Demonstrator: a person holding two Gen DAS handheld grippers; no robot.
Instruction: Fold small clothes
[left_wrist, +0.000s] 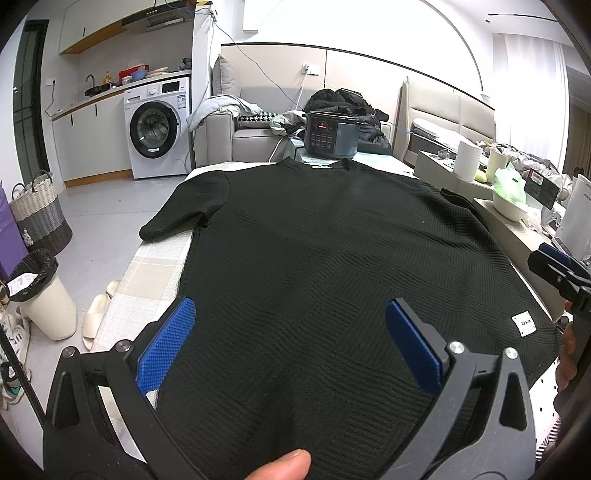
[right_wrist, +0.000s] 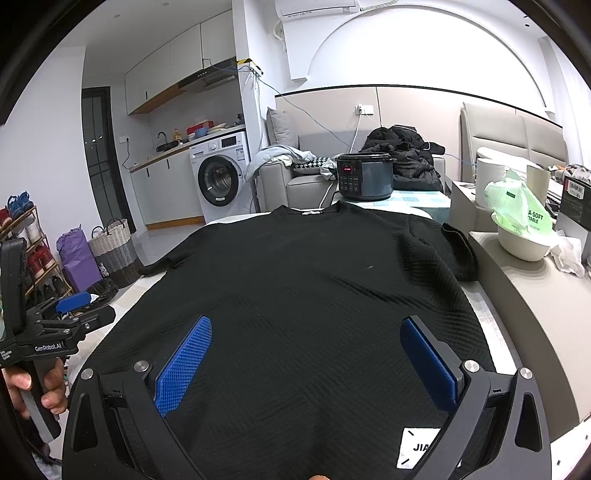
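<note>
A black ribbed short-sleeved top (left_wrist: 314, 251) (right_wrist: 295, 280) lies spread flat on the table, neck at the far end, hem nearest me. Its left sleeve (left_wrist: 177, 210) hangs over the table's left edge; the right sleeve (right_wrist: 460, 247) lies by the right edge. A white label (left_wrist: 523, 324) (right_wrist: 417, 448) sits near the hem on the right. My left gripper (left_wrist: 290, 339) stands open above the hem's left half, blue pads wide apart. My right gripper (right_wrist: 306, 354) hovers open over the hem's right half. Neither holds cloth. Each gripper shows at the edge of the other's view.
A dark rice cooker (left_wrist: 331, 134) stands beyond the neck. At right, a grey counter (right_wrist: 535, 302) carries a white bowl with a green bag (right_wrist: 521, 225) and paper rolls. On the floor at left are a bin (left_wrist: 44, 295), slippers and woven baskets (left_wrist: 40, 212). A thumb (left_wrist: 284, 465) shows below.
</note>
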